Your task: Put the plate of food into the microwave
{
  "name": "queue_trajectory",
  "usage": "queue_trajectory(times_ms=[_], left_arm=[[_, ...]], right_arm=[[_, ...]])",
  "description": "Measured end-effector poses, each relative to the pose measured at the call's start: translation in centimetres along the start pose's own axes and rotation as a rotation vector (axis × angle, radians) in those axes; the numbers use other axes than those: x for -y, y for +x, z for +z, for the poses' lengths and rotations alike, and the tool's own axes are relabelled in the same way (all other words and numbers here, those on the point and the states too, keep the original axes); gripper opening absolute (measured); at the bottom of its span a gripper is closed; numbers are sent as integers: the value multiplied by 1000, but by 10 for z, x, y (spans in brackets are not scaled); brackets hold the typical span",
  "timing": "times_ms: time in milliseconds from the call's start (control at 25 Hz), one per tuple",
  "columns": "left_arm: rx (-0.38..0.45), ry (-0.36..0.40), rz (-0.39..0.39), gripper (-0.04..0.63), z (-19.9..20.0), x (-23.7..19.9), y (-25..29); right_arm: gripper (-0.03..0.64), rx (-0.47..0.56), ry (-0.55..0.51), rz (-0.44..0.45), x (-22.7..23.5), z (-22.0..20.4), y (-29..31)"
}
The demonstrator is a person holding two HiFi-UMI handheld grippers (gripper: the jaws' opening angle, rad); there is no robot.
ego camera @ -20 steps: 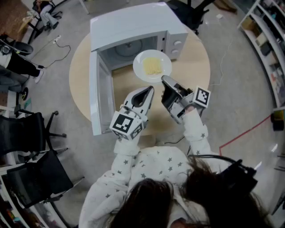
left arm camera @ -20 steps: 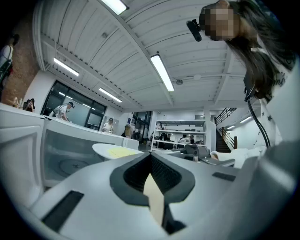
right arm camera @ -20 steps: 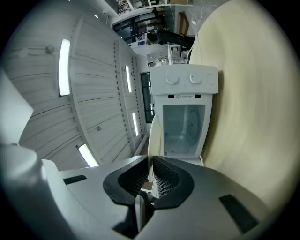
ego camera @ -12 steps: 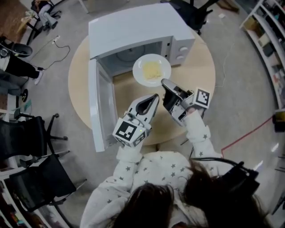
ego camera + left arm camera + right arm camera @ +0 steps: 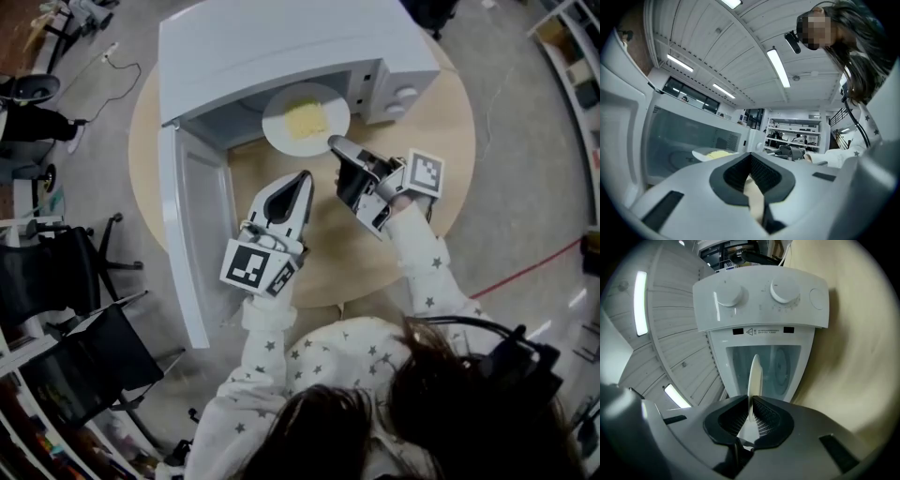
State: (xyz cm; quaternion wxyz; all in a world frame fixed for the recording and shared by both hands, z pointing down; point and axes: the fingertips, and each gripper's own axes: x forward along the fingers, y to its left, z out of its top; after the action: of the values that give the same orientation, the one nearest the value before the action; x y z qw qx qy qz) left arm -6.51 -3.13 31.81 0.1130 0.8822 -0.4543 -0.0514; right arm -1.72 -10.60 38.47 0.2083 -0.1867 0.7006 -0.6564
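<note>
Right claw (image 5: 336, 148), clamped on the plate (image 5: 277, 122) rim, has carried it forward into the microwave (image 5: 281, 47) mouth, so insertion looks nearly complete. Left claw (image 5: 302, 178), jaws together and empty, waits alongside.

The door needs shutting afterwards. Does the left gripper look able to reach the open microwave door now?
Probably yes: the left gripper holds nothing and hangs beside the open door, with only bare table between them.

Bright even light from ceiling strips (image 5: 778, 68) over me, white microwave (image 5: 272, 37) top washed pale, faint shadows on the table (image 5: 441, 141), both gripper views bulged, dark-cornered, my own jaws soft close up.
</note>
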Motion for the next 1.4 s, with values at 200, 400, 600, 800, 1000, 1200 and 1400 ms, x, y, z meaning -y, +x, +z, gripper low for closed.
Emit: queue_trajectory(times_ms=[200,400,600,800,1000,1200,1400], left_arm=[[-9,12,79,2,-6,-31,23],[-21,3,135,2,-14,-52,38],[-32,6,172,2,-20,-72,46],[-42,10,188,2,-26,-83,55],[-53,12,184,2,-31,-99,61],[-70,0,178,2,-39,-113,64],[-74,-12,163,2,-40,-116,69]], right_arm=[[28,-26,64,-11,17,17,30],[28,-50,86,-70,41,24,49],[28,-58,120,-96,54,27,70],[28,-54,144,-120,64,31,78],[28,-33,154,-129,73,34,88],[28,-10,145,-141,77,36,98],[28,22,142,-133,73,43,102]])
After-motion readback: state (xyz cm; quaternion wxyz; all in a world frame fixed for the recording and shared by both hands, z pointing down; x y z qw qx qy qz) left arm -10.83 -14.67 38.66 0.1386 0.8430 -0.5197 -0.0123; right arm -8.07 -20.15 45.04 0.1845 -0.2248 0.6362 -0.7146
